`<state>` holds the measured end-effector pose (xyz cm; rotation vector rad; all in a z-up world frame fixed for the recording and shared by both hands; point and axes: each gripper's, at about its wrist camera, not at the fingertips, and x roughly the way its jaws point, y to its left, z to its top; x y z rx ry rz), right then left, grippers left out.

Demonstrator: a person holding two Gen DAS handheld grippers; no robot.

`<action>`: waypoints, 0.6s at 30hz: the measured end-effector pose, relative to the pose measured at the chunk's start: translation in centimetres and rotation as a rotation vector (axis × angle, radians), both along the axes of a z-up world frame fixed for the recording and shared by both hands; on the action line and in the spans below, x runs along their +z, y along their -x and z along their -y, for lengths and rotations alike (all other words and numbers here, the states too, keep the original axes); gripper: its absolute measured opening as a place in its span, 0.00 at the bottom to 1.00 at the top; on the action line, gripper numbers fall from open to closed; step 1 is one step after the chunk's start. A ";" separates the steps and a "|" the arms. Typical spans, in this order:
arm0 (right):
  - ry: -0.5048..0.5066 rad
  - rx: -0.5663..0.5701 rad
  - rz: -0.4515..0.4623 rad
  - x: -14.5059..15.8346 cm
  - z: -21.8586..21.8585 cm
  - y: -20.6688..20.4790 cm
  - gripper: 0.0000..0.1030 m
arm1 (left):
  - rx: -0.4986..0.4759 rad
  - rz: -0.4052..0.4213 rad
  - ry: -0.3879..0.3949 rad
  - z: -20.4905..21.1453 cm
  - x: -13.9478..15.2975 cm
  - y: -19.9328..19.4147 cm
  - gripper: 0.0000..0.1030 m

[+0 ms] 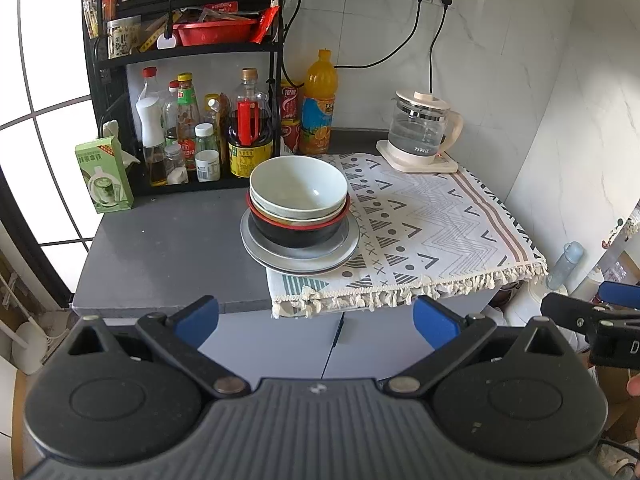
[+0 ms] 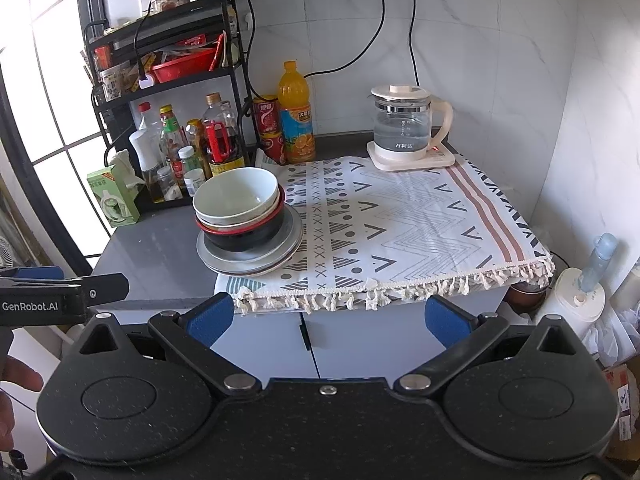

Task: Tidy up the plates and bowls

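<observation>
A stack of dishes stands on the counter at the left edge of the patterned cloth. A pale green bowl point(image 1: 298, 186) point(image 2: 236, 196) is on top, nested in a beige bowl and a red-rimmed black bowl point(image 1: 296, 232) point(image 2: 244, 236). They rest on grey plates point(image 1: 344, 250) point(image 2: 288, 248). My left gripper point(image 1: 316, 322) is open and empty, held in front of the counter edge, below the stack. My right gripper point(image 2: 328, 318) is open and empty, also in front of the counter, right of the stack. Each gripper shows at the edge of the other's view.
A patterned cloth point(image 1: 432, 216) point(image 2: 400, 220) covers the right of the grey counter point(image 1: 168, 248). A glass kettle point(image 1: 424, 132) point(image 2: 408, 128) stands at the back right. A black rack with bottles point(image 1: 192, 132), an orange juice bottle point(image 1: 318, 104) and a green carton point(image 1: 104, 176) stand at the back left.
</observation>
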<state>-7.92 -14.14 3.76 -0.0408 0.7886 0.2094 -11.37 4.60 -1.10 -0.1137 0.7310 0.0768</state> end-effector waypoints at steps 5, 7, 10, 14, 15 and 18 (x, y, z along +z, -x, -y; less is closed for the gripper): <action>0.001 0.000 0.000 0.0 0.2 0.0 1.00 | 0.001 0.002 -0.001 0.0 0.0 0.0 0.99; -0.001 -0.001 0.001 0.0 0.2 0.0 1.00 | 0.003 0.002 0.001 0.0 0.0 0.0 0.99; 0.001 -0.002 0.002 0.0 0.3 -0.1 1.00 | 0.001 0.001 0.002 -0.1 0.0 0.0 1.00; 0.001 -0.001 0.002 -0.1 0.5 -0.1 1.00 | 0.001 0.002 -0.001 0.0 -0.1 0.1 0.99; 0.001 0.000 0.002 -0.1 0.5 -0.1 1.00 | 0.001 0.000 0.001 0.0 -0.1 0.1 0.99; -0.001 -0.006 0.005 0.0 0.5 0.0 1.00 | 0.001 -0.005 0.002 0.0 -0.1 0.2 1.00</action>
